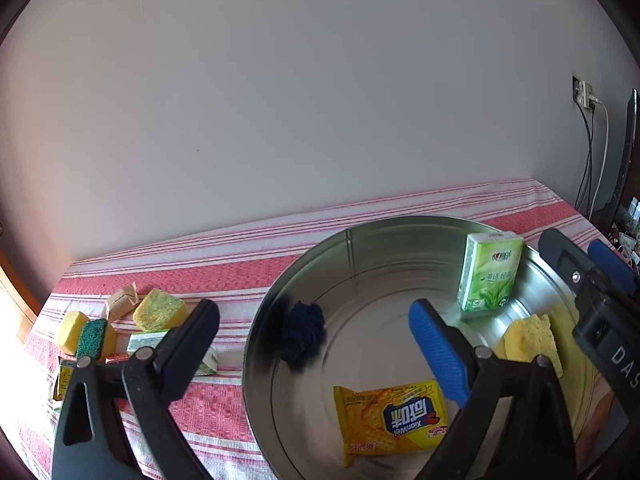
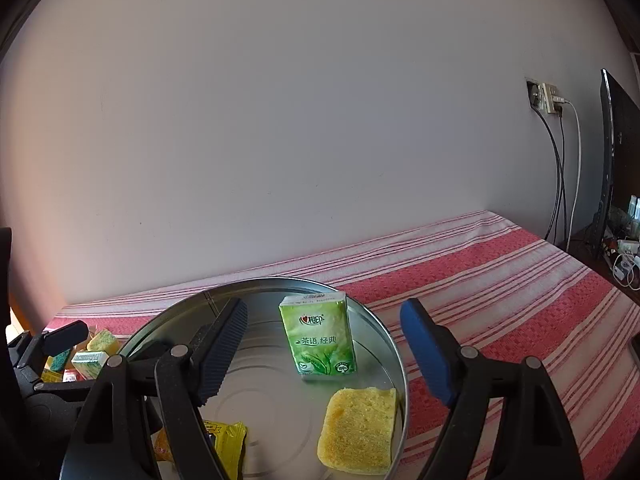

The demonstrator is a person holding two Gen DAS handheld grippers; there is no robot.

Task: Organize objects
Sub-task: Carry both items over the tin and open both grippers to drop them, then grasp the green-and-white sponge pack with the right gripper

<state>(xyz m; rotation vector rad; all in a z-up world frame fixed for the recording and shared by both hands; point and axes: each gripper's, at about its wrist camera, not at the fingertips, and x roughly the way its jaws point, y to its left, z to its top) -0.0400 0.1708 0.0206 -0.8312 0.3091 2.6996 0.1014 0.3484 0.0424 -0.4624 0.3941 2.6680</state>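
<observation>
Left tongs (image 1: 316, 344) released above round metal tray (image 1: 256, 344), right tongs (image 2: 324, 344) released, tray holding upright tissue pack (image 2: 318, 334), sponge (image 2: 358, 426), snack packet (image 1: 392, 420), dark cloth (image 1: 302, 334)

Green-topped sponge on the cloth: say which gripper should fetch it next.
Left. The left gripper is open and nearest the green-topped sponge beside the metal tray; the right gripper hangs over the tray's far side.

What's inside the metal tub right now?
Inside the metal tub: an upright green tissue pack, a yellow sponge, a yellow snack packet and a dark cloth bundle. The left gripper covers part of the floor.
</observation>
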